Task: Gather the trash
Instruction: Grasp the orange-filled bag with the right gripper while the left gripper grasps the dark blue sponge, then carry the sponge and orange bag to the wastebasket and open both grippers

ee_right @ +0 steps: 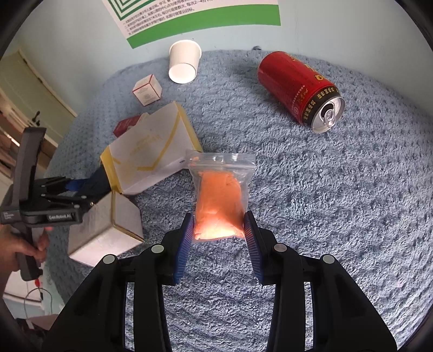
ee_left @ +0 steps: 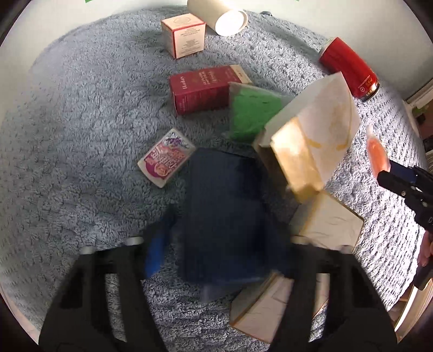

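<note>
Sitting clamped in right hand-held gripper (ee_right: 218, 226), orange-filled bag (ee_right: 220, 200)

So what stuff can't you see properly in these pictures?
- Left gripper: left wrist view, its fingertips are smeared by blur, so open or shut is unclear.
- Dark blue thing: left wrist view, too blurred to name.
- Dark red box: right wrist view, mostly hidden behind the white and gold box.
- Green bag: left wrist view, partly covered by that box.
- Poster: right wrist view, cut off by the top edge, print too small.
</note>
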Tool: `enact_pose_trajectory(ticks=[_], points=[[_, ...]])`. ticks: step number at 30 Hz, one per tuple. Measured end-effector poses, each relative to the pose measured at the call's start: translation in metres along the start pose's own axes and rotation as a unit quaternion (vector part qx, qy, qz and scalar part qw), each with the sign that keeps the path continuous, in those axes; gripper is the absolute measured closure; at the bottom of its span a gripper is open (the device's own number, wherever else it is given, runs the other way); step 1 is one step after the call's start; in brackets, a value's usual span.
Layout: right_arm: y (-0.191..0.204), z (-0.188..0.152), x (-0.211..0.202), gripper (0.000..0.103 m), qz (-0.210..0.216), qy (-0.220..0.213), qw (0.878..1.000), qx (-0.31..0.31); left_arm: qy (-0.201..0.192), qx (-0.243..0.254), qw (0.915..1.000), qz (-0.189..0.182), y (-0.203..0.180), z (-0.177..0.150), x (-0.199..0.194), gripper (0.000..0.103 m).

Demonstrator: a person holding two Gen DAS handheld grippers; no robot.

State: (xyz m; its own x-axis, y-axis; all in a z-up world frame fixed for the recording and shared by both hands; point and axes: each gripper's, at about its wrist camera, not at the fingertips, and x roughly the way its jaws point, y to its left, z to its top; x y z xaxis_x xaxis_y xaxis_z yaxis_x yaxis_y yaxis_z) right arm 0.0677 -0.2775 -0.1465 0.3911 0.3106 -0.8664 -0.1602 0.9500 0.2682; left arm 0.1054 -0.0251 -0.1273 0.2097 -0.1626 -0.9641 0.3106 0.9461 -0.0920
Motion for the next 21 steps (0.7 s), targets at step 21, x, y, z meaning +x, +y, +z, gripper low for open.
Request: enact_pose_trajectory(ticks=[21], points=[[0.057,0.008,-0.035,0.064,0.034,-0.03,0.997,-0.068,-0.083,-0.045,0.9955,-0.007,0.035,-0.037,-0.079,0.052]])
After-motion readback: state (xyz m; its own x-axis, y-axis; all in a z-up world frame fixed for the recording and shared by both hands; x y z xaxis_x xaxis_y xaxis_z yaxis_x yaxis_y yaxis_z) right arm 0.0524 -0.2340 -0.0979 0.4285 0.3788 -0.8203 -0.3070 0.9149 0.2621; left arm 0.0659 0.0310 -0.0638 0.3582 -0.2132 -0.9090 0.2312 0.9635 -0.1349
